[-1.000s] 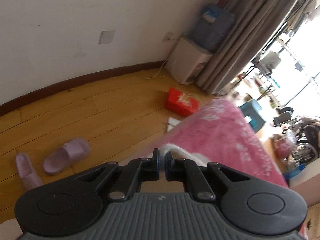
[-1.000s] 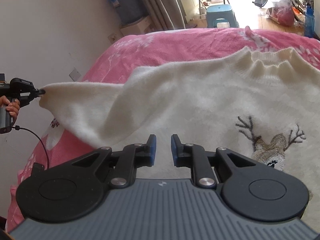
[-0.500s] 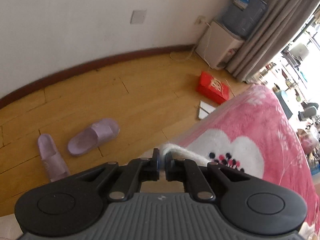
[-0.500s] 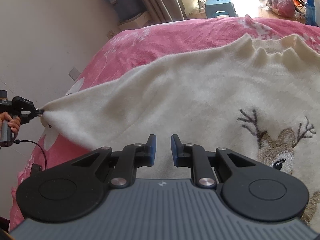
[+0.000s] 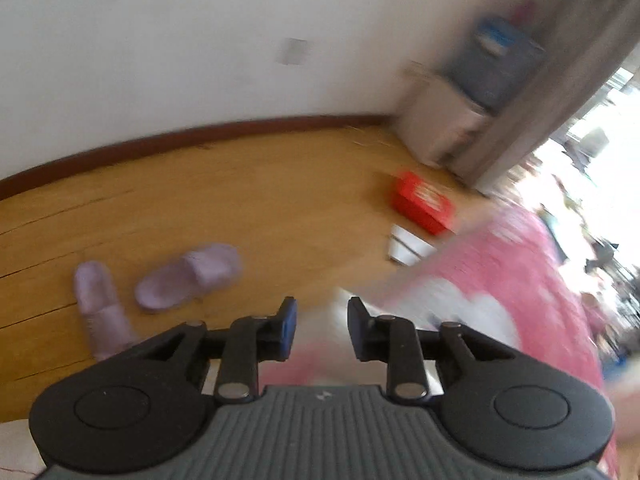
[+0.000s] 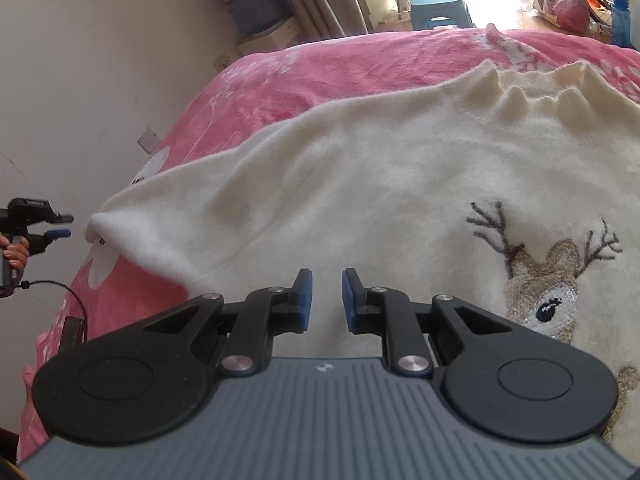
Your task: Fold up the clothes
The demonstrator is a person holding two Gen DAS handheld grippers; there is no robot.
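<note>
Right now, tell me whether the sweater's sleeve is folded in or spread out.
Spread out. The sleeve lies stretched sideways from the cream sweater across the pink blanket, its cuff just beyond the open left hand-held gripper.

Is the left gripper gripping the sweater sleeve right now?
No: the left gripper is open, apart from the sleeve tip.

My count, both cams

1 cream sweater (image 6: 360, 184) w/ 1 deer (image 6: 548, 280) stitched on it, on 1 pink blanket (image 6: 304, 76). 2 tongs of mine: left (image 5: 321, 322), right (image 6: 325, 296), both w/ jaws apart. 1 hand (image 6: 15, 251) of mine seen. On the floor: 2 purple slippers (image 5: 188, 276), 1 red box (image 5: 422, 202). By the wall: 1 water jug (image 5: 496, 64), 1 curtain (image 5: 560, 64). Far end: 1 blue stool (image 6: 440, 8), 1 red bag (image 6: 568, 10).
</note>
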